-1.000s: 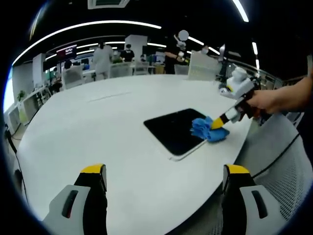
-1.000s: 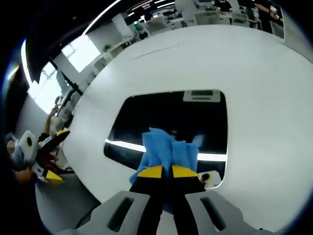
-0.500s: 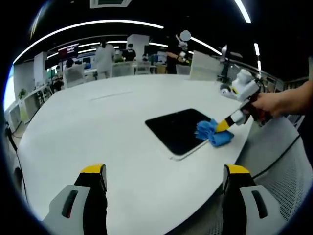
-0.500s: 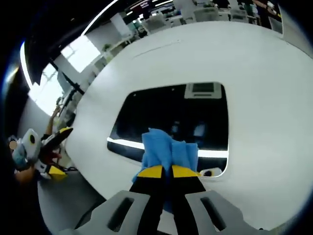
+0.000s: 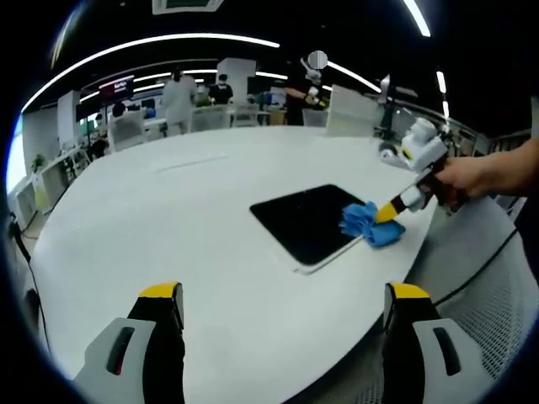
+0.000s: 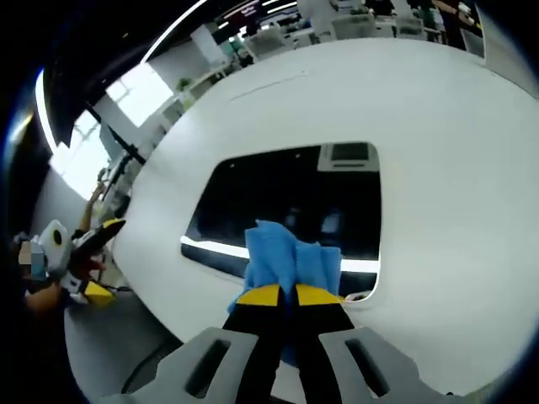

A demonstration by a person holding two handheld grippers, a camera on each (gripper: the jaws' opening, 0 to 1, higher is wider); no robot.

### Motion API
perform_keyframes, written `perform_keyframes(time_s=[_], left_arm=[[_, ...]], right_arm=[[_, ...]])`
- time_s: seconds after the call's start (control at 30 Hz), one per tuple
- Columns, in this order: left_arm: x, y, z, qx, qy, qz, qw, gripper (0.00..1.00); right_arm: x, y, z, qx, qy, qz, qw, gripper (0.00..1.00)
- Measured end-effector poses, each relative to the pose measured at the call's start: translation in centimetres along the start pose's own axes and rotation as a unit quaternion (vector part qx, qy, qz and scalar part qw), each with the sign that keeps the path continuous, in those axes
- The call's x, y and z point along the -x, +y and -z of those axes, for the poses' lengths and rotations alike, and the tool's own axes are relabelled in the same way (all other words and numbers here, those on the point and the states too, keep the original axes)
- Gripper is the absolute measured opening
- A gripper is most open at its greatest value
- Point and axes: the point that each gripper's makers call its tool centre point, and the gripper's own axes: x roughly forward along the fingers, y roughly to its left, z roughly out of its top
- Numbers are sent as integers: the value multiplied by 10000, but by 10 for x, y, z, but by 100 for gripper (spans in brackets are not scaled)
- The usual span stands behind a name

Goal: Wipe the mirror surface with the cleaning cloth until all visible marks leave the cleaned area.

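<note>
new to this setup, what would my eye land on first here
The bright blue cloth, pinched in the right gripper, sits on the near edge of the dark mirror lying flat on the white table. The left gripper hovers open, away from the mirror.

Right gripper (image 5: 389, 214) presses blue cloth (image 5: 369, 225) apparently onto mirror (image 5: 310, 222) edge.

The left gripper (image 5: 282, 301) is held level with its two yellow-tipped fingers (image 5: 160, 293) spread wide apart and nothing between them. The right gripper (image 6: 279, 294) has its fingers pressed together, pinching the blue cleaning cloth (image 6: 290, 258). In the left gripper view it reaches in from the right, angled downward, gripped by a bare hand (image 5: 470, 178); the forearm behind is apparently raised, though it runs into the dark edge.
</note>
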Motion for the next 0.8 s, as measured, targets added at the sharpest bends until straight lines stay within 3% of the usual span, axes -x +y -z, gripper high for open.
perform_keyframes(time_s=[0.8], left_arm=[[0, 1, 0, 20, -12, -25, 10000, 99]], right_arm=[[13, -29, -1, -113, 60, 219, 9997, 0]])
